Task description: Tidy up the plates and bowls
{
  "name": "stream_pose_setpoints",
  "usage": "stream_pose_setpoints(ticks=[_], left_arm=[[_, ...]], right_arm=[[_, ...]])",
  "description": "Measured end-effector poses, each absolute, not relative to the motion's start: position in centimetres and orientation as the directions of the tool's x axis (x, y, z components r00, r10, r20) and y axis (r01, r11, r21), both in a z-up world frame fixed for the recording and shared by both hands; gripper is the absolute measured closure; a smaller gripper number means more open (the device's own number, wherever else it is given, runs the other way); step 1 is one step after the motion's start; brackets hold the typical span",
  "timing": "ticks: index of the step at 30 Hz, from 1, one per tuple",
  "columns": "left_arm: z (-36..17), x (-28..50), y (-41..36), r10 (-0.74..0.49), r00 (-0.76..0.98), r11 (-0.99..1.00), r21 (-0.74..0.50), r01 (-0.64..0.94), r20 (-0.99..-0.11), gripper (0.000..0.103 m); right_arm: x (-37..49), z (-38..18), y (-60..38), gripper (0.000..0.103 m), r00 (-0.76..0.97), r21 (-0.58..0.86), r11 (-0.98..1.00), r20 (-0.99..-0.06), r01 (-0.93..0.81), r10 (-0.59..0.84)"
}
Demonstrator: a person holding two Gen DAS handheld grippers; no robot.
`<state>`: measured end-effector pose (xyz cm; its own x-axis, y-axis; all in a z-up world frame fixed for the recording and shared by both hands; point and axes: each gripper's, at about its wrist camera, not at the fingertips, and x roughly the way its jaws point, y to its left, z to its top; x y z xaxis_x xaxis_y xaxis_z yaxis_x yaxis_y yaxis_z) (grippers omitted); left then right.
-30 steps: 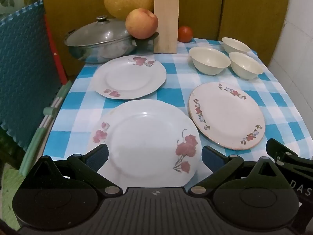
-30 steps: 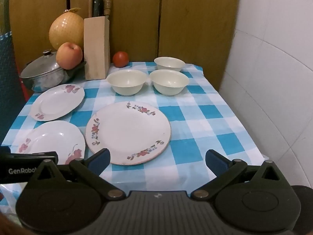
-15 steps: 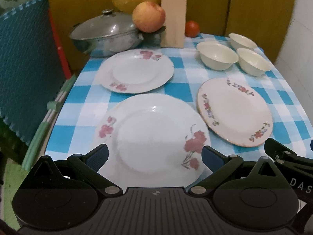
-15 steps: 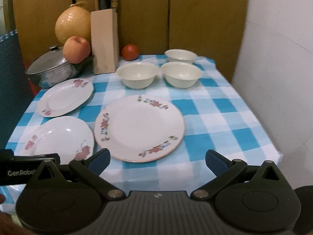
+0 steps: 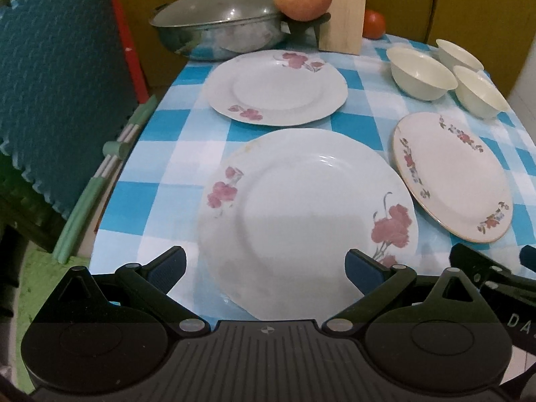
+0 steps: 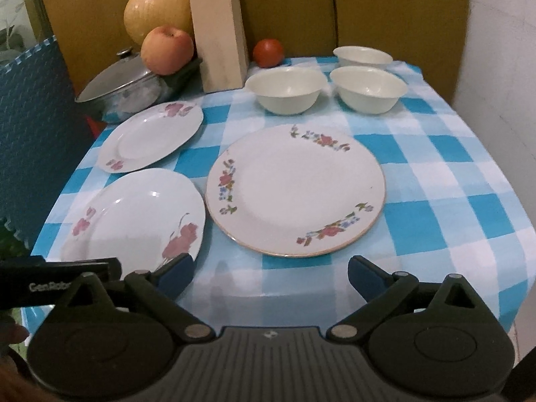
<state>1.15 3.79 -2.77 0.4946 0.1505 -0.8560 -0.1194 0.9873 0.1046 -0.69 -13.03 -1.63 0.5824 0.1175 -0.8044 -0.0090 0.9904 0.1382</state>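
Both jaws gape empty at the near table edge; 3 plates ahead.

The left gripper was a matte black plastic tool with a ribbed dark grey centre panel carrying a small round emblem, flanked by two large round housings, silver pivot pins and angular black linkage arms that ended in dark blue finger pads. The right gripper had the same build, with blue pads and silver pins. White lettering reading "GenRobo" showed on the left tool's black side in the right wrist view.
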Motion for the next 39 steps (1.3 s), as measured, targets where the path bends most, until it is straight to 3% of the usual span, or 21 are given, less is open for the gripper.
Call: stream_pose_setpoints(ticks=[13,16,28,31,34,39], left_arm=[[-4.1,2.3,5.2,0.083,0.456,0.989,0.018,-0.145,-0.886,0.001],[-4.1,2.8,5.5,0.069,0.445,0.988,-0.001,-0.154,-0.893,0.001],[-4.4,4.3,6.5,0.122,0.409,0.981,0.046,-0.190,-0.905,0.001],[-4.5,4.6,7.2,0.115,0.398,0.976,0.029,-0.217,-0.910,0.001],[-4.6,4.6,7.0,0.061,0.397,0.981,-0.019,-0.194,-0.916,0.002],[-2.6,5.3,4.7,0.063,0.473,0.994,0.014,-0.107,-0.879,0.002]], right_arm=[[0.0,-2.9,-12.6,0.020,0.515,0.260,0.964,-0.819,-0.061,0.254],[0.3,-3.2,-12.4,0.030,0.495,0.282,0.956,-0.822,-0.077,0.282],[1.3,-3.4,-12.4,0.032,0.472,0.338,0.935,-0.810,-0.110,0.348],[1.4,-3.4,-12.6,0.039,0.448,0.391,0.913,-0.801,-0.114,0.398],[1.1,-3.2,-12.8,0.045,0.434,0.383,0.915,-0.807,-0.132,0.400],[1.0,-3.2,-14.3,0.046,0.435,0.401,0.911,-0.806,-0.097,0.401]])
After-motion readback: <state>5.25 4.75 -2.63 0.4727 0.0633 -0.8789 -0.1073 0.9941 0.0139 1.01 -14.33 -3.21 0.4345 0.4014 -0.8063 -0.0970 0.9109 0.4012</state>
